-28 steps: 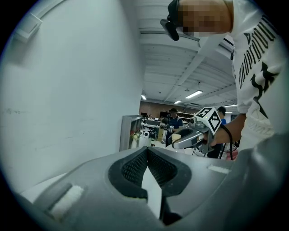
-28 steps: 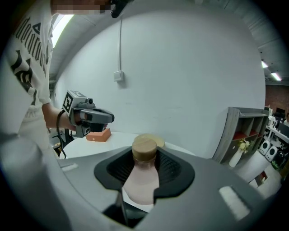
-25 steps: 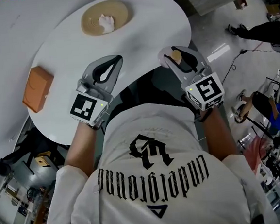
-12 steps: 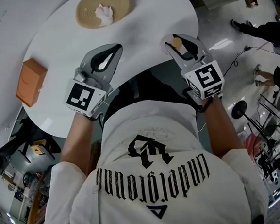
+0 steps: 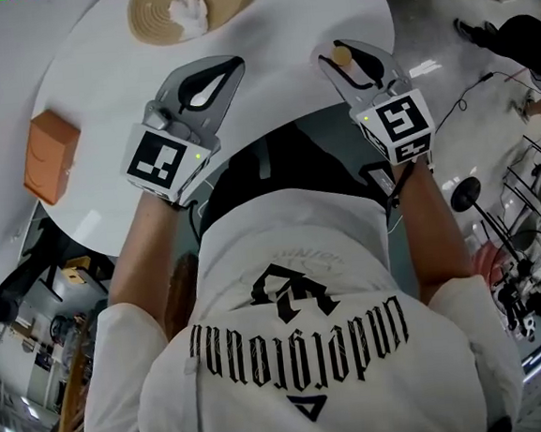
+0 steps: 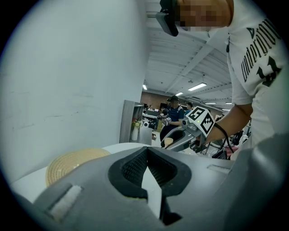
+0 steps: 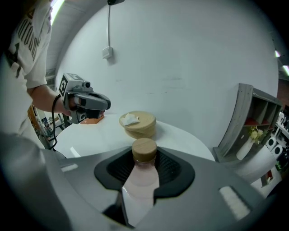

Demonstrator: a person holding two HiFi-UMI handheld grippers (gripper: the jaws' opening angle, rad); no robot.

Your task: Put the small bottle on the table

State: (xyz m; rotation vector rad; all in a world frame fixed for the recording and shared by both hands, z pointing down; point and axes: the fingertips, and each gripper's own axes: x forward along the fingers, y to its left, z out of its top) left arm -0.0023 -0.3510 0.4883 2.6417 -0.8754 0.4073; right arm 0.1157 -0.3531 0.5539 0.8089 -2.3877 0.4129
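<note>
The small bottle [image 7: 143, 173], pale pink with a round wooden cap [image 5: 338, 55], stands upright between the pads of my right gripper [image 5: 354, 54], which is shut on it. That gripper [image 7: 145, 158] hangs over the near right edge of the round white table [image 5: 99, 84]. My left gripper [image 5: 231, 67] hovers over the table's near edge to the left. Its tips meet and the hollow between its pads [image 6: 131, 169] holds nothing. The left gripper view also catches the right gripper [image 6: 179, 138] with the cap in it.
A round woven box [image 5: 186, 9] with crumpled white paper on top sits at the table's far side. An orange box [image 5: 49, 156] lies at the left edge. A grey shelf unit [image 7: 253, 119] stands to the right. Stands and cables [image 5: 498, 237] crowd the floor to the right.
Both grippers have sunk and moved forward towards the table. The right one still holds the bottle. Neither gripper's jaws have changed.
</note>
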